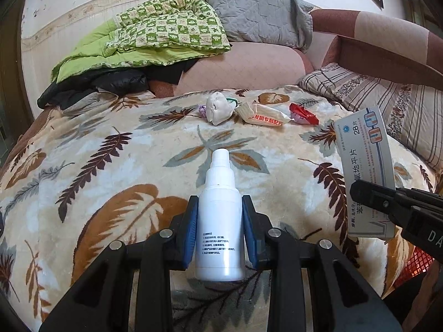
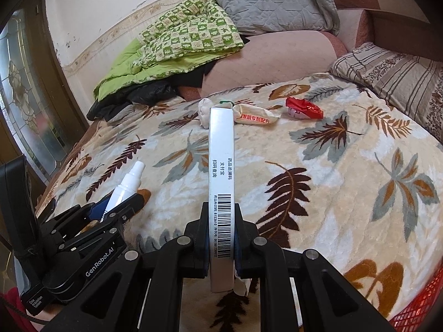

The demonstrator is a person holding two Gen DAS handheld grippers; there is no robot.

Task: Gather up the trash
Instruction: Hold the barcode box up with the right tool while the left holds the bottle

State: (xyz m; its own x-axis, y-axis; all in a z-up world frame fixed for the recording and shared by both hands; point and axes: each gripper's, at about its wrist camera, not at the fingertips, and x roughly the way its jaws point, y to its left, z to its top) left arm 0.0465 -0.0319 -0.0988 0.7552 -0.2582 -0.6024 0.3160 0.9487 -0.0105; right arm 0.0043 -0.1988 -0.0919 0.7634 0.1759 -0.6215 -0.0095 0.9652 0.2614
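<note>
My left gripper (image 1: pixel 220 207) is shut on a white plastic bottle (image 1: pixel 220 221), its nozzle pointing forward over the leaf-patterned blanket (image 1: pixel 110 166). My right gripper (image 2: pixel 221 215) is shut on a flat medicine box (image 2: pixel 221 171), held on its narrow edge with the barcode up. The box (image 1: pixel 365 166) and right gripper (image 1: pixel 357 191) also show at the right of the left wrist view. Farther back on the blanket lie a crumpled white wad (image 1: pixel 218 108), a cream wrapper with red print (image 1: pixel 263 116) and a red foil wrapper (image 1: pixel 303 114).
A green checked quilt (image 1: pixel 166 33), a black jacket (image 1: pixel 110 83), a grey pillow (image 1: pixel 257 11) and a striped pillow (image 1: pixel 373 94) lie at the bed's far side. A red mesh basket (image 2: pixel 415 310) sits at the near right edge. A glazed door (image 2: pixel 25 96) stands left.
</note>
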